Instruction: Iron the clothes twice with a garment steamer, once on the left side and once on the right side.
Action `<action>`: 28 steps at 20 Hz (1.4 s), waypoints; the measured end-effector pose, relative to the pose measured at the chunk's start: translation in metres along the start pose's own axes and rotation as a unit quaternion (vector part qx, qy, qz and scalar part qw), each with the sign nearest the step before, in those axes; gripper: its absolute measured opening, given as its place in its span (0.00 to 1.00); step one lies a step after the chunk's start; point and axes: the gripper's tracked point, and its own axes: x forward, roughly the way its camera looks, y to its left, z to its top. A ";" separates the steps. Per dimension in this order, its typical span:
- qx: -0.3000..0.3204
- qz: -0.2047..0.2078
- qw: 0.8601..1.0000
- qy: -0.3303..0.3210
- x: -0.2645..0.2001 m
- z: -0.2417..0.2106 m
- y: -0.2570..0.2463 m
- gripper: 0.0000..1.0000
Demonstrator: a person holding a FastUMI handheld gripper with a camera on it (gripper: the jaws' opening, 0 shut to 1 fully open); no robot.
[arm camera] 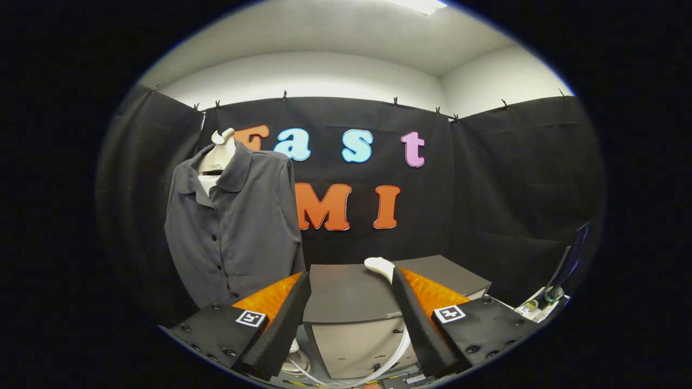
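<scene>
While the gripper [351, 302] hangs above the near side of a dark box [346, 294], its two black fingers [281, 324] stand wide apart with nothing between them but the box's top. No contact with any object.

Box: dark flat top, lighter grey front face, sits straight ahead and below the fingers. A second dark box [448, 273] adjoins it at the far right edge.

Steamer [380, 266]: white rounded head lies on the dark box top, near its far edge, just beside the tip of the right finger and partly hidden behind it. Whether the finger touches it, cannot tell. White hose [386, 362] loops down in front of the box's front face, between the fingers and below them.

Garment: dark grey buttoned shirt [238, 227] with collar, hanging on a white mannequin form [219, 154], upright, well off to the left of the box and beyond the left finger. Placket with dark buttons faces the camera.

Small clutter [540, 302] sits low at the right, too small to identify.
</scene>
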 end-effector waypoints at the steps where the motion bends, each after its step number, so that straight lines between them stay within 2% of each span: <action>1: -0.005 0.005 1.000 0.009 0.006 -0.001 0.001 0.98; 4: -0.009 0.020 0.999 0.036 0.030 -0.005 0.000 0.98; 10: 0.003 0.037 0.994 0.103 0.109 -0.012 -0.036 0.98; 16: -0.006 0.017 0.988 0.156 0.209 -0.017 -0.101 0.98; 22: 0.007 0.036 0.970 0.240 0.280 -0.066 -0.131 0.98; 28: 0.015 0.054 0.951 0.302 0.316 -0.117 -0.140 0.99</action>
